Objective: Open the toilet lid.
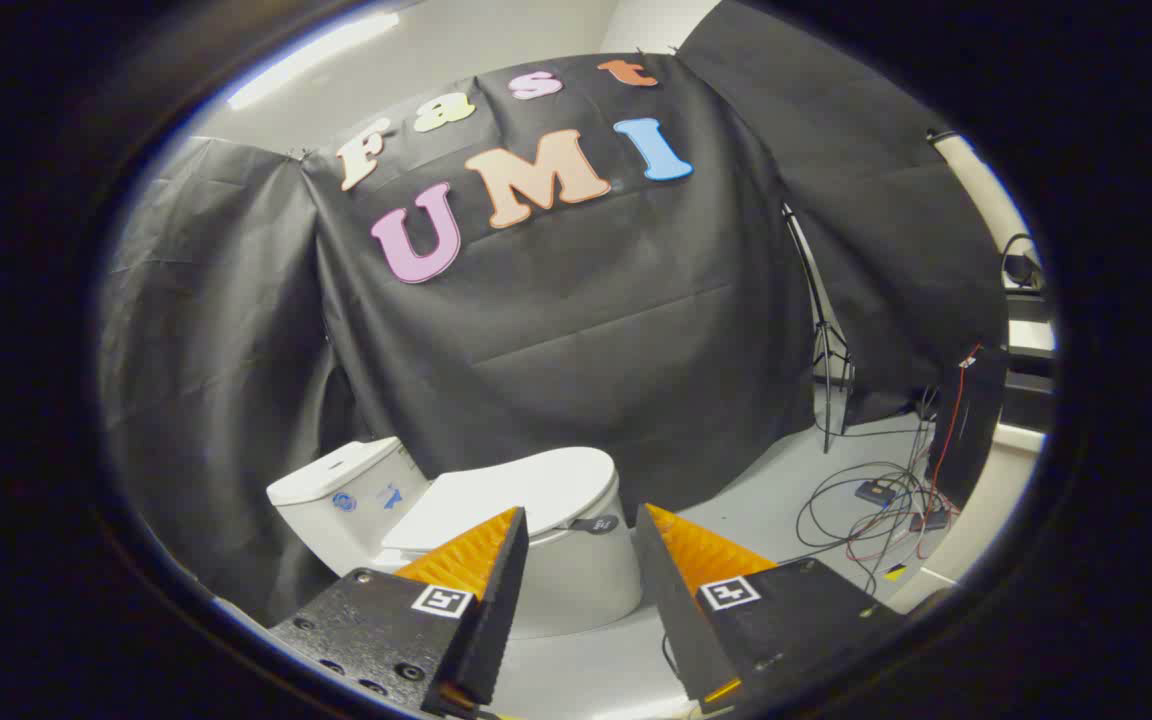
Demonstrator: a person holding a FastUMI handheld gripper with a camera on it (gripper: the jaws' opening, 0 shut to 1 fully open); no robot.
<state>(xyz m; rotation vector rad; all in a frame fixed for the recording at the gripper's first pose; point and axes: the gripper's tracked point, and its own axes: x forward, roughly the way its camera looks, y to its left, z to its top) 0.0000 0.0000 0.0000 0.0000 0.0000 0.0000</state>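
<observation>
- Hanging in the air short of the toilet (536, 540), the gripper (581, 525) has its two fingers spread apart with nothing between them but open space.
- The toilet stands on the pale floor (766, 500) just beyond the fingertips, its front end showing through the gap between the fingers.
- The toilet lid (511, 495) lies flat and closed on the bowl; the left finger (481, 560) overlaps its near edge in the gripper view, but whether it touches cannot be told.
- A small dark tab (594, 524) sits at the front rim of the lid, in the gap between the fingers and nearer the left one.
- The tank (346, 490) stands behind the lid, to the left of the fingers, with two small blue marks on its side.
- Black cloth (576, 330) hangs as a wall right behind the toilet and around to both sides.
- A tangle of cables (876, 500) lies on the floor well to the right of the toilet, beyond the right finger (676, 560).
- A thin stand (826, 360) rises beside the cloth, near the cables.
</observation>
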